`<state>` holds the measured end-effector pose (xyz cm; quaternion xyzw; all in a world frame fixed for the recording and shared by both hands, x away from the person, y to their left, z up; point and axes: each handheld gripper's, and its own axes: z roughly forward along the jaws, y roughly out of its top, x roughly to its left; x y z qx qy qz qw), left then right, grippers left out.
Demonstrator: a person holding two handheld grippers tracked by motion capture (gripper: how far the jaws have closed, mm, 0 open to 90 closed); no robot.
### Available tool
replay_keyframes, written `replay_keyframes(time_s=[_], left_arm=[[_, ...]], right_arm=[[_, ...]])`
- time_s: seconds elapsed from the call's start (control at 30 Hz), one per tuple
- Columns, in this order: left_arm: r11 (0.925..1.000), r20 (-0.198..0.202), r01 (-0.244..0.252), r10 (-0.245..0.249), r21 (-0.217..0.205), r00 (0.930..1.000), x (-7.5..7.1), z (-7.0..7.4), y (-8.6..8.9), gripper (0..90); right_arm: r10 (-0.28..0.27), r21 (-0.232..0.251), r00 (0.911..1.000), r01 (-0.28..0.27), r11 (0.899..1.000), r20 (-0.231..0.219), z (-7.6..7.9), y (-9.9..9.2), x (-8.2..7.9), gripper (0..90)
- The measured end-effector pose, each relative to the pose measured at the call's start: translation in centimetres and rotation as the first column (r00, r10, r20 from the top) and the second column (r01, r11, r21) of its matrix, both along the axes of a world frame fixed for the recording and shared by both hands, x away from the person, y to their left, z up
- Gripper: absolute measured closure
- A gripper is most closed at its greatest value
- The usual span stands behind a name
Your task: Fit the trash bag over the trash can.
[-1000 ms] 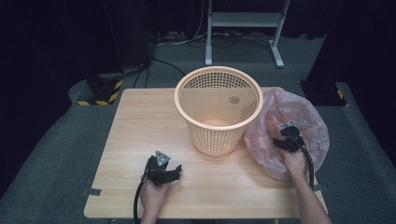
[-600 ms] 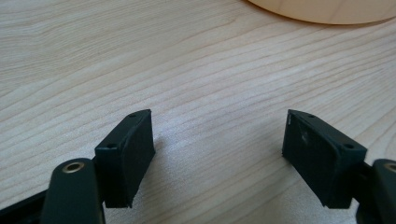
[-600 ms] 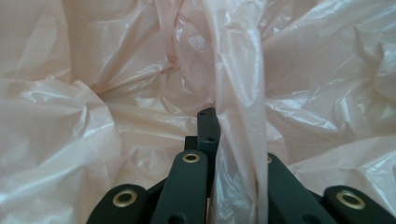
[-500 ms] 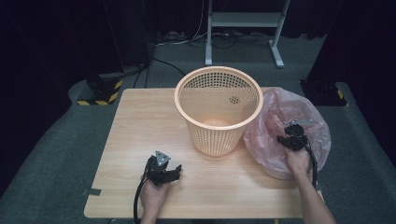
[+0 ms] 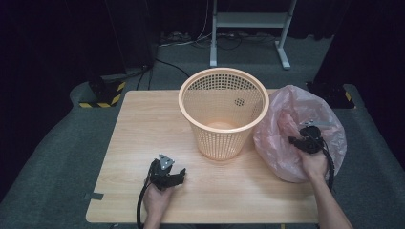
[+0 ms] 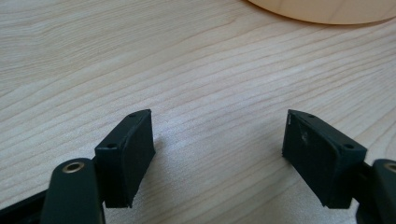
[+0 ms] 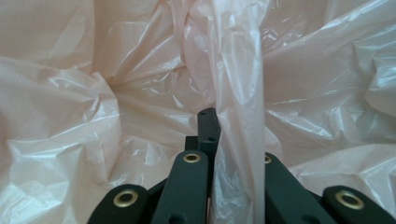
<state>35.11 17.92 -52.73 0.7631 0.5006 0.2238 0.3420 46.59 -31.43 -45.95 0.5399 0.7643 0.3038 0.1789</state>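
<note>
Upright, pinched bag fold (image 7: 238,93); hand-held gripper (image 7: 219,140) clamped.

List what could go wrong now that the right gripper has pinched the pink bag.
1. The right gripper pinches only a thin fold of the pink bag; the film could slip out or tear when pulled.
2. The basket stands unheld beside the bag, while the left gripper rests open on the table; a dragged bag could tip it.

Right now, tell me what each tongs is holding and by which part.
The right tongs are shut on a fold of the pink plastic bag. The left tongs are open over the table, holding nothing.
</note>
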Motion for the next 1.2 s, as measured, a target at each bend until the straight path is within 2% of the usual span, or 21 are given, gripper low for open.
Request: replay_keyframes(time_s=[0.3, 0.43, 0.67, 0.83, 1.2], left_arm=[[1.0, -0.001, 0.001, -0.001, 0.001, 1.0, 0.0, 0.0, 0.0, 25.1], [1.0, -0.001, 0.001, -0.001, 0.0, 1.0, 0.0, 0.0, 0.0, 25.2], [1.0, -0.001, 0.001, -0.001, 0.0, 1.0, 0.0, 0.0, 0.0, 25.2], [1.0, -0.001, 0.001, -0.001, 0.0, 1.0, 0.0, 0.0, 0.0, 25.2], [1.0, -0.001, 0.001, -0.001, 0.0, 1.0, 0.0, 0.0, 0.0, 25.2]], right_arm=[[0.012, 0.027, 0.9999, -0.012, 1.0, 0.005, 1.5, -1.0, -0.8, 89.5], [0.008, 0.06, 0.9999, -0.009, 0.998, 0.014, 2.0, -1.6, -1.1, 89.5], [0.016, 0.069, 0.9997, -0.017, 0.997, 0.016, 2.8, -2.1, -1.7, 89.5], [0.028, 0.069, 0.9985, -0.031, 0.997, 0.048, 3.7, -2.2, -2.4, 89.5], [0.053, 0.086, 0.9967, -0.058, 0.995, 0.061, 5.1, -2.5, -3.4, 89.5]])
